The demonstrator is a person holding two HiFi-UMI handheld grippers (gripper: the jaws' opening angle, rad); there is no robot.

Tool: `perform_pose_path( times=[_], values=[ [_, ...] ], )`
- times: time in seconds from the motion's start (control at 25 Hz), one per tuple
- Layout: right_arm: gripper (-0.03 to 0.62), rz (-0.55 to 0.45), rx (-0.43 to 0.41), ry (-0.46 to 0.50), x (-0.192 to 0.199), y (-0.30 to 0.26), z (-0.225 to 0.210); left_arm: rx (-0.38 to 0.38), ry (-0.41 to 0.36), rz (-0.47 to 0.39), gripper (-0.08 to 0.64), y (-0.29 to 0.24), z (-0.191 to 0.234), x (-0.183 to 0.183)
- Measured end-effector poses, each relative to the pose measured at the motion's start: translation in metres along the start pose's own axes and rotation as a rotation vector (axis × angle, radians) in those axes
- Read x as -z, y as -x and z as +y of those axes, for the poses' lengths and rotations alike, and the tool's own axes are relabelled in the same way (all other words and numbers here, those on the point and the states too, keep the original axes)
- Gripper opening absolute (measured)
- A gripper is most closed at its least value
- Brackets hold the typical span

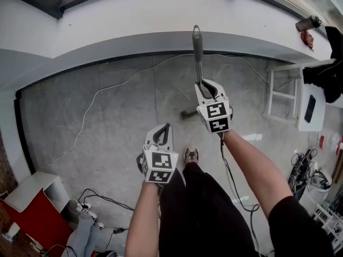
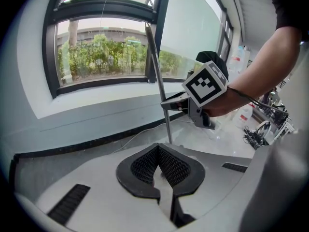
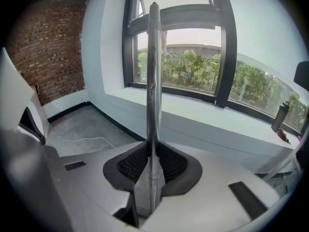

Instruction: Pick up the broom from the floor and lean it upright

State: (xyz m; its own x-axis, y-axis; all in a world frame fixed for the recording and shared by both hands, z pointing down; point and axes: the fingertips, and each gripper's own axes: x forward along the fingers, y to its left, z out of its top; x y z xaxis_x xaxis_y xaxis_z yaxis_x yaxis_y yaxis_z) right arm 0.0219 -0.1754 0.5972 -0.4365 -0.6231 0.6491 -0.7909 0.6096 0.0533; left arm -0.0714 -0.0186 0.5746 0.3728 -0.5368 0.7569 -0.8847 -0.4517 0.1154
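Observation:
The broom's metal handle [image 1: 197, 50] stands nearly upright in front of the white wall below the window. Its dark head [image 1: 188, 113] rests on the grey floor. My right gripper [image 1: 206, 86] is shut on the handle partway up. In the right gripper view the handle [image 3: 154, 71] runs straight up between the pads [image 3: 129, 164] of the right gripper [image 3: 152, 167]. My left gripper [image 1: 164, 128] hangs lower and to the left, apart from the broom. Seen in its own view, the left gripper [image 2: 158, 164] is shut with nothing in it, and the handle [image 2: 157, 76] and right gripper [image 2: 179, 101] stand ahead.
A white cable [image 1: 105, 90] trails across the floor at left. The white wall [image 1: 134, 42] under the window curves behind the broom. A white stool [image 1: 284, 95] stands at right, a red and white cabinet [image 1: 35, 208] at lower left. The person's shoe [image 1: 191, 155] is near the broom head.

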Motion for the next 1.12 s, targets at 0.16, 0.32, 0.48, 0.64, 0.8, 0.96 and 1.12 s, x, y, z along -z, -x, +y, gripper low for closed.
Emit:
perform_pose_path(
  times=[0.16,0.32,0.48,0.64,0.8,0.96,1.12],
  values=[
    [0.069,-0.051,0.025,-0.016,-0.011,0.005,-0.004,0.005,-0.013,-0.003,0.002,0.002,-0.005,-0.003],
    [0.069,-0.105,0.065,-0.032,-0.019,0.014,-0.002,0.009,-0.023,-0.005,0.002,0.006,-0.007,0.0],
    [0.069,-0.149,0.085,-0.024,-0.021,0.022,0.004,0.006,-0.027,-0.005,0.002,0.006,-0.002,0.006],
    [0.069,-0.197,0.136,-0.048,-0.013,0.04,0.008,-0.008,-0.006,-0.005,0.002,0.01,0.012,0.016],
    [0.069,-0.25,0.2,-0.019,-0.001,0.06,0.019,-0.021,0.016,-0.027,0.002,0.013,0.022,0.018],
    [0.069,-0.226,0.223,0.037,0.011,0.075,0.04,0.006,-0.008,-0.018,0.002,0.011,0.014,0.021],
    [0.069,-0.175,0.199,0.108,0.025,0.082,0.068,0.019,-0.014,-0.014,0.002,0.012,0.009,0.027]
  ],
)
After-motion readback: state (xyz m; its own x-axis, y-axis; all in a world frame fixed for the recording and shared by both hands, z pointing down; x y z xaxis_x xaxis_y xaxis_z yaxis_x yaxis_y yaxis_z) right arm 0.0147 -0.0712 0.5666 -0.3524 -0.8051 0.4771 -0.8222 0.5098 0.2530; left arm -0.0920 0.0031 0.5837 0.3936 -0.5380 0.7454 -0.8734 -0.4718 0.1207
